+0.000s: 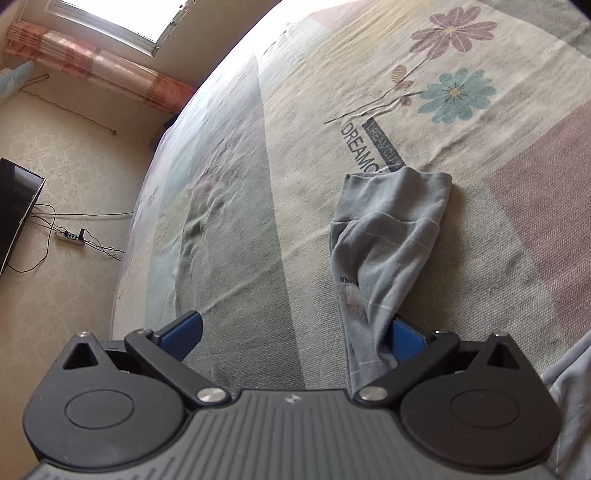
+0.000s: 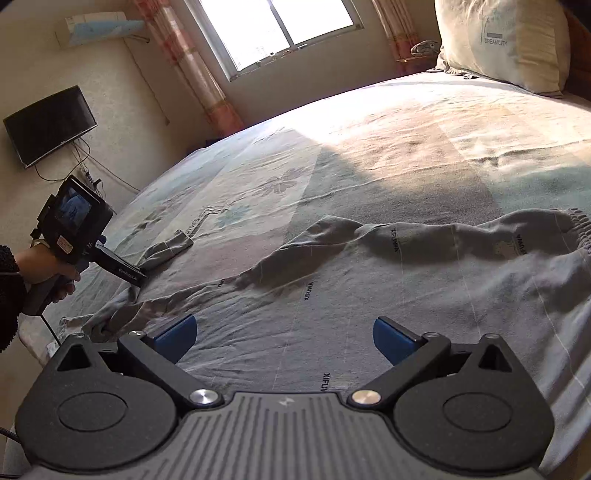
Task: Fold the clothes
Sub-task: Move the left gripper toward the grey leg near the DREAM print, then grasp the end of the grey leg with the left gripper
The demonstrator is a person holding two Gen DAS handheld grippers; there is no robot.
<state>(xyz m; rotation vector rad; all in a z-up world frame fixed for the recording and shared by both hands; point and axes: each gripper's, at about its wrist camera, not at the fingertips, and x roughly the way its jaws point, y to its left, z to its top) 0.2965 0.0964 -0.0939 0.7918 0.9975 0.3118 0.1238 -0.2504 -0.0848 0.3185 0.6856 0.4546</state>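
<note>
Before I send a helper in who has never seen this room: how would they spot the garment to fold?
Find the bed with the flower-print sheet below the window. On its near side lies the grey garment, spread out and wrinkled. Unlike the sheet, it is plain grey with thin pale stripes and small dark lettering.

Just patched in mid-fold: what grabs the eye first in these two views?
The grey garment sprawls across the near half of the bed, waistband to the right, one leg trailing left. The left hand-held gripper hangs open over that leg's cuff, cloth lying against its right finger. The right hand-held gripper hovers open above the garment's middle, with a bright sun patch beyond.
</note>
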